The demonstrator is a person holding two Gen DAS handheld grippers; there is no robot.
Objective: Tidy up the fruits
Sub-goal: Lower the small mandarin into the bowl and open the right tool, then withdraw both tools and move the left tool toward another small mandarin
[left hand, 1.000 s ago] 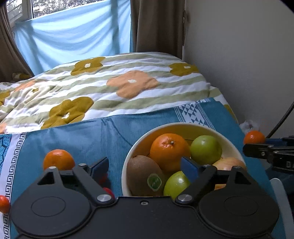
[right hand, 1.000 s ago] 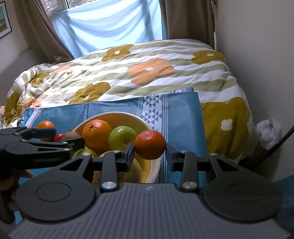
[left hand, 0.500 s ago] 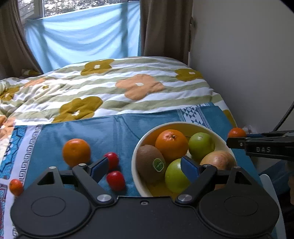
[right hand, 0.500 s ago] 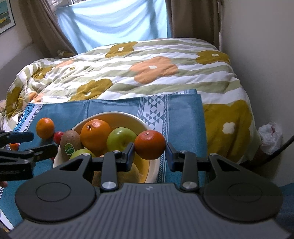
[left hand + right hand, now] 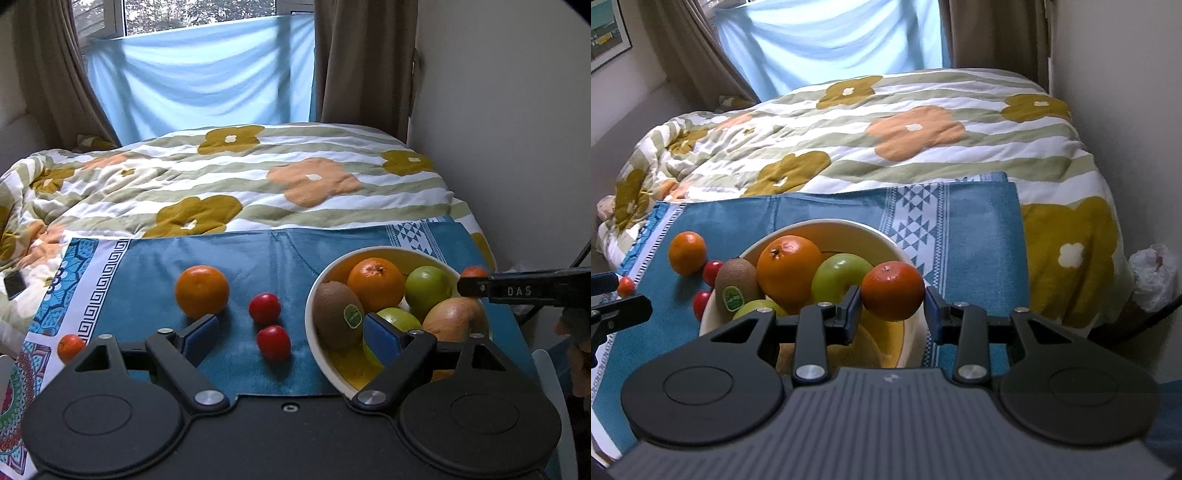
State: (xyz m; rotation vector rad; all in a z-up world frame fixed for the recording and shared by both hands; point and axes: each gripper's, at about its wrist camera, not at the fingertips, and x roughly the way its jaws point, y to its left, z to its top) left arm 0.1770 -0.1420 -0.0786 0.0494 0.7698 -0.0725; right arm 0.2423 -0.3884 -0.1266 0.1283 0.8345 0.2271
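Over the bowl's (image 5: pixel 827 226) right rim: one mandarin (image 5: pixel 892 290), dark orange, round, between the right tool's (image 5: pixel 891 314) pads, which have just been opening; a gap shows on its right side. In the bowl: one orange (image 5: pixel 788 268), two green apples (image 5: pixel 840 278), one kiwi (image 5: pixel 735 282) with sticker. On the blue cloth (image 5: pixel 236 258): one orange (image 5: pixel 201 291), two tomatoes (image 5: pixel 264 308), one small mandarin (image 5: pixel 70 346). Left tool (image 5: pixel 291 339) spread, empty.
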